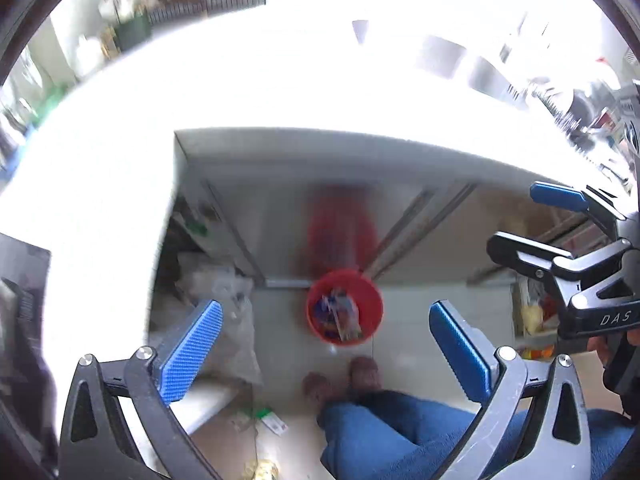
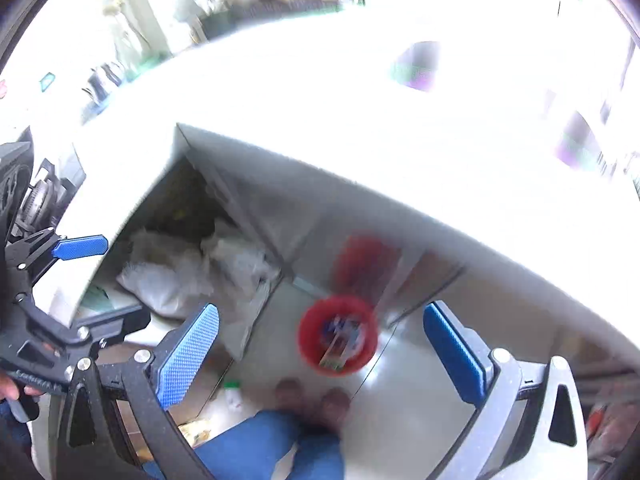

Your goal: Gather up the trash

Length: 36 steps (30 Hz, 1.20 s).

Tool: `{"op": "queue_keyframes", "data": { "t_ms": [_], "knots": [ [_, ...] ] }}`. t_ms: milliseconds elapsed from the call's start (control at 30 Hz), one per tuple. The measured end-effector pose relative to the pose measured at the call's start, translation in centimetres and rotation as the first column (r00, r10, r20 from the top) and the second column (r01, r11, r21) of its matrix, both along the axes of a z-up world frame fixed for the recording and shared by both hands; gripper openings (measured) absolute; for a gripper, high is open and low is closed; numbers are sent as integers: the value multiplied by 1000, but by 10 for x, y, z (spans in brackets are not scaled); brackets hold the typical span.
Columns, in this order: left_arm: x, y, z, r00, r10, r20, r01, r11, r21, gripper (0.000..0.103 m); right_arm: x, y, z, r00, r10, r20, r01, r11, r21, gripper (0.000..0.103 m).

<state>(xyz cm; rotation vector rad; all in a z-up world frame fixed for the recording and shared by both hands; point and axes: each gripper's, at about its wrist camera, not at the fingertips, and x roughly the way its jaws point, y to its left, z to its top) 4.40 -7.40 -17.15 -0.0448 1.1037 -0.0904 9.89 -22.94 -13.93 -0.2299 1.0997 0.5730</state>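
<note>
Both the left gripper [image 1: 326, 354] and right gripper [image 2: 320, 356] gape wide, empty, over the red bin [image 1: 345, 306] at twelve o'clock from the shoes [image 1: 340, 380]; trash dropped from here might miss.

Red bucket [image 1: 345, 305] – blue textured fingers [image 1: 191, 354] – blue jeans [image 1: 404, 432], white table [image 1: 280, 80].
</note>
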Motion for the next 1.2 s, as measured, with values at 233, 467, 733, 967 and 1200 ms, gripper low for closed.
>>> {"op": "queue_keyframes", "data": {
  "t_ms": [233,467,733,967,1200],
  "knots": [
    [-23,8,94,988,19,153,-29,998,59,103,-9,2,88,996,16,90,-24,996,82,102],
    [-49,32,161,968,49,246,-61,997,41,103,-33,17,145,967,-12,254,-7,997,71,102],
    [-76,48,185,951,59,303,-67,998,18,103,-60,25,180,947,-70,315,41,995,96,102],
    [-86,52,191,948,51,315,-53,999,-4,103,-73,31,172,950,-88,301,70,995,71,102],
    [-89,55,198,941,28,337,-34,999,9,103,-81,34,180,947,-107,303,84,993,87,103]
  ]
}}
